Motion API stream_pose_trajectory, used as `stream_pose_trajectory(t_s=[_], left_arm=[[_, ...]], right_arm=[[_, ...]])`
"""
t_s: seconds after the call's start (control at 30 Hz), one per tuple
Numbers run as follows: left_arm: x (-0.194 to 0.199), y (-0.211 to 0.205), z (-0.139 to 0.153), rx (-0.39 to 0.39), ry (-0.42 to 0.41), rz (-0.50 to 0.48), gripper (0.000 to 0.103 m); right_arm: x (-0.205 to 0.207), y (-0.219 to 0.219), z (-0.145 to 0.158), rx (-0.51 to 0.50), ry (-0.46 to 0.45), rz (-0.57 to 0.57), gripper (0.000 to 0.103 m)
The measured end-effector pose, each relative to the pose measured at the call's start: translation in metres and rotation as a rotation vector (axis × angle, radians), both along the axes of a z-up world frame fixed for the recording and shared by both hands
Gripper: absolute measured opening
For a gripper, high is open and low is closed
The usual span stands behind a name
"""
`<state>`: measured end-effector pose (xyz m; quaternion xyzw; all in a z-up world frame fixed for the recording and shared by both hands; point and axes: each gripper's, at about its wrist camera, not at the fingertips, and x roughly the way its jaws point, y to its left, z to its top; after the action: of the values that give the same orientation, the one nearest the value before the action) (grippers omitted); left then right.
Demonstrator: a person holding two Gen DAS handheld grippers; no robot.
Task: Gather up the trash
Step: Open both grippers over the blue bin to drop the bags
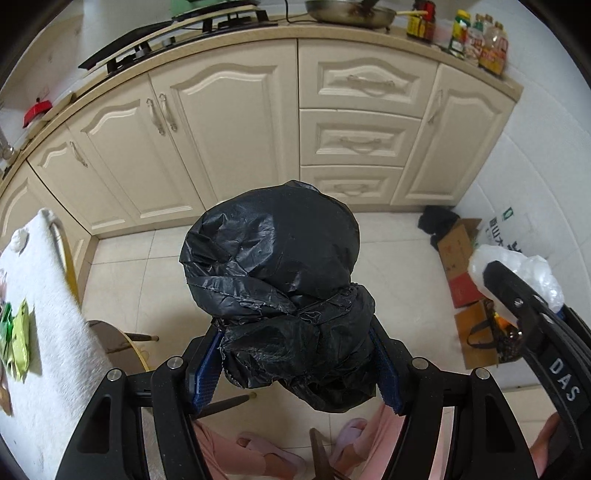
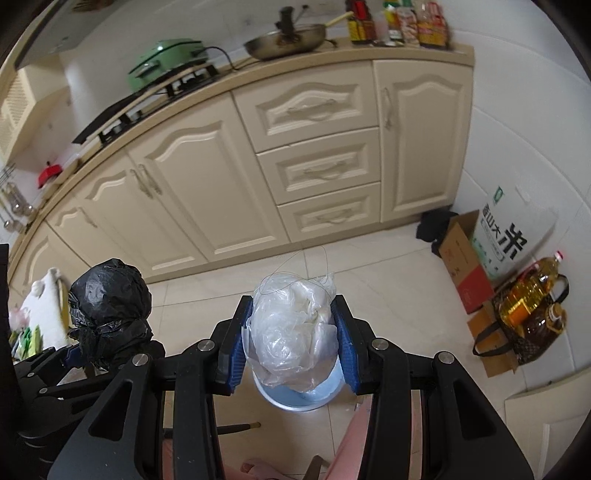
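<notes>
clamping black trash bag (image 1: 273,266) in left gripper (image 1: 299,365); right gripper (image 2: 291,332) grips clear plastic bag (image 2: 295,325).

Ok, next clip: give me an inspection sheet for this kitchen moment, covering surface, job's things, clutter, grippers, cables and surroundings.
Surface: pale tiled floor; white-covered table at left.
Job's things: black trash bag; clear plastic bag over a blue bowl.
Clutter: green packets on the table; cardboard boxes, oil bottles, rice sack by the wall.
Grippers: left gripper jaws closed on the black bag; right gripper jaws closed on the clear bag.
Cables: black cord from the green cooker.
Surroundings: cream cabinets, stove, pan.
</notes>
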<state>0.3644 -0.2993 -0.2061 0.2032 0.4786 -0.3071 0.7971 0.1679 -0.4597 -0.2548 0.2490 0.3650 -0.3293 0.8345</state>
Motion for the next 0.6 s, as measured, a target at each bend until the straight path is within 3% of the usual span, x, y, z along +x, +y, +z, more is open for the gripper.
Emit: stream_pose_trajectory(t_s=[0.23, 0.4, 0.6], left_arm=[[0.027, -0.031, -0.028, 0.067, 0.081, 0.049, 0.078], [0.034, -0.039, -0.030, 0.081, 0.064, 0.082, 0.082], [0.028, -0.016, -0.024, 0.077, 0.036, 0.141, 0.083]], right_arm=[[-0.001, -0.010, -0.008, 0.007, 0.033, -0.019, 0.042], [0.008, -0.006, -0.014, 0.024, 0.046, 0.006, 0.043], [0.028, 0.008, -0.018, 0.039, 0.056, 0.063, 0.043]])
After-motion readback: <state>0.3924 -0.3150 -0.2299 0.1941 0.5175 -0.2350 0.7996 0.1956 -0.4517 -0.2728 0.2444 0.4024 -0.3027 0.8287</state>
